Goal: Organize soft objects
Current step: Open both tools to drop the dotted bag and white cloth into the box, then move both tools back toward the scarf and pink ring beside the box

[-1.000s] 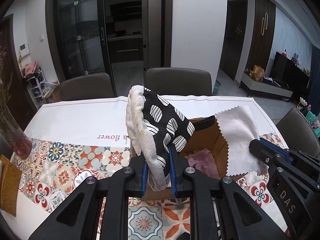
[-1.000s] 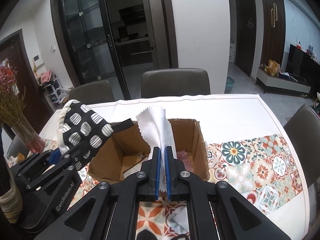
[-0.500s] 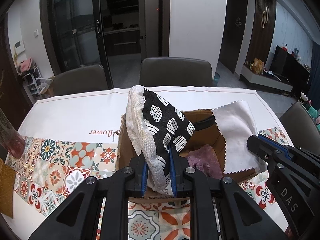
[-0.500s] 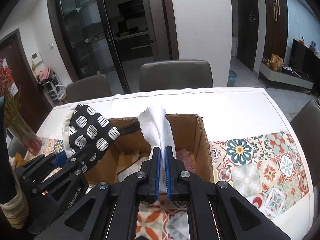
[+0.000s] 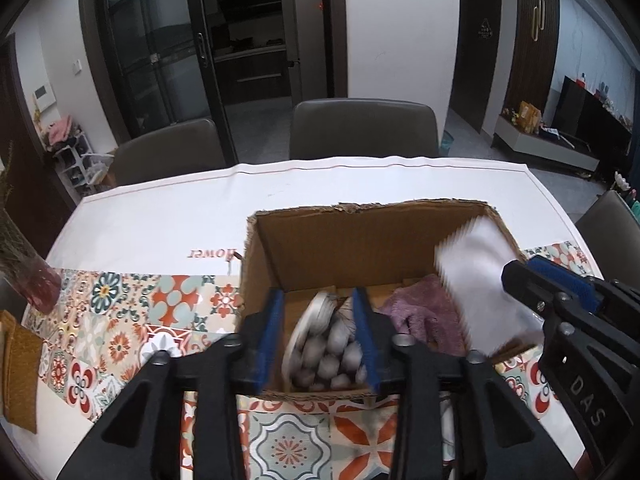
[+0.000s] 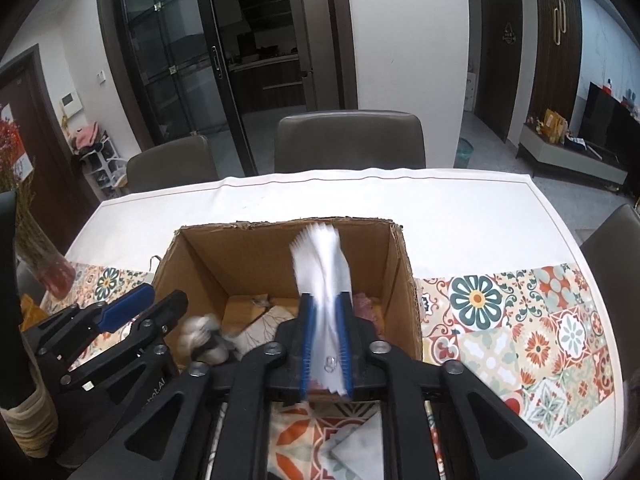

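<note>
Hovering over the near edge of an open brown cardboard box [image 5: 340,248], the left gripper [image 5: 318,332] has just been opening its blue-padded fingers [image 5: 269,328], and the black-and-white spotted fabric mitt [image 5: 324,344] sits blurred between them inside the box, with a visible gap on each side so the pads are not pressing on it. Just to the mitt's right in the left wrist view lies a mauve fluffy cloth [image 5: 420,312] on the box floor. The right gripper [image 6: 326,340] has also just been parting its fingers; a white cloth with a zigzag-cut edge [image 6: 322,272] stands up between the blue pads, motion-blurred, and they appear loose around it rather than clamped. From the left wrist view the same white cloth [image 5: 476,280] hangs against the box's right wall beside the right gripper [image 5: 560,292]. From the right wrist view the left gripper [image 6: 144,312] shows at the box's left wall, with the blurred mitt [image 6: 204,338] just below it and a pale patterned cloth [image 6: 264,328] on the box floor. The box stands on a counter [image 6: 460,208] covered by a white cloth with a band of colourful floral tile print [image 6: 520,320]. Two grey upholstered chairs [image 5: 362,128] stand at the far side, and a pink glass vase of dried stems [image 6: 48,268] stands at the left edge.
</note>
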Demonstrator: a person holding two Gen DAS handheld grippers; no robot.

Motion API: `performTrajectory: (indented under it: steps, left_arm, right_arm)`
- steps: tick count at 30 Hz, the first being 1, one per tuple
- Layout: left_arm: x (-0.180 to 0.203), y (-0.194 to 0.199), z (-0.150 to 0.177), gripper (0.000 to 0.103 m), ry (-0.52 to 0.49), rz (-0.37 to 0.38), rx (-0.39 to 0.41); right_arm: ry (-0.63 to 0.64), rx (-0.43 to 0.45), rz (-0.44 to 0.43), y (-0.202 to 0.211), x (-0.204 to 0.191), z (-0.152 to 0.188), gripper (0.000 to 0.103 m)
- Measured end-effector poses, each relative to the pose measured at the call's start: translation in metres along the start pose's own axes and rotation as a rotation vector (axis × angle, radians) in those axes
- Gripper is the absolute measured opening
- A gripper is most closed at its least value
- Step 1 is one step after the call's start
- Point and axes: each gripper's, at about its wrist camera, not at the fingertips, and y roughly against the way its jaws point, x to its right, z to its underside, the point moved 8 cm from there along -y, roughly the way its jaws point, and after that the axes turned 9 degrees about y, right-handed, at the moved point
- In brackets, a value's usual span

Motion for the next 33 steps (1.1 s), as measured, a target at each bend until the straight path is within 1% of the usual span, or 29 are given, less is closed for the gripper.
performTrajectory:
  steps: [1,2,4,7,8,10,12,13,15,16,19,24,27,33]
  left_arm:
    - [-0.001,0.002,-0.001,0.046,0.000,-0.009,0.010]
    - [-0.002,0.003,-0.001,0.049,0.000,-0.012,0.014]
    - [-0.004,0.006,-0.001,0.052,0.002,-0.022,0.022]
    - [-0.005,0.008,-0.001,0.058,0.003,-0.028,0.025]
    - [-0.005,0.009,-0.001,0.060,0.003,-0.030,0.025]
    - [-0.006,0.013,-0.001,0.064,0.007,-0.036,0.032]
    - [-0.007,0.017,-0.002,0.073,0.013,-0.047,0.041]
    - [-0.009,0.019,-0.002,0.075,0.019,-0.052,0.046]
    - [-0.010,0.024,-0.002,0.085,0.028,-0.071,0.054]
    - [-0.012,0.028,-0.002,0.087,0.034,-0.084,0.064]
    - [-0.014,0.037,0.000,0.091,0.044,-0.098,0.079]
    - [-0.016,0.054,0.004,0.097,0.058,-0.102,0.097]
    - [-0.014,0.063,0.010,0.099,0.061,-0.095,0.107]
    - [-0.005,0.079,0.030,0.099,0.059,-0.073,0.101]
  right_arm:
    - [-0.002,-0.001,-0.006,0.000,0.000,0.000,0.033]
    - [-0.006,0.000,-0.010,0.000,0.001,0.000,0.049]
    - [-0.014,0.010,-0.003,0.003,0.003,0.000,0.061]
    - [-0.019,0.032,0.030,0.011,0.008,-0.002,0.070]
    - [-0.023,0.035,0.029,0.012,0.010,-0.002,0.072]
    - [-0.034,0.037,0.030,0.015,0.012,-0.003,0.072]
    - [-0.039,0.039,0.036,0.018,0.013,-0.003,0.072]
    - [-0.044,0.040,0.038,0.020,0.014,-0.003,0.072]
    - [-0.047,0.040,0.050,0.023,0.016,-0.002,0.072]
    - [-0.044,0.037,0.059,0.023,0.016,-0.002,0.072]
    - [-0.043,0.039,0.085,0.030,0.019,0.000,0.077]
    - [-0.049,0.056,0.114,0.048,0.024,0.003,0.079]
    - [-0.053,0.062,0.132,0.059,0.028,0.007,0.079]
    - [-0.065,0.063,0.148,0.078,0.035,0.024,0.079]
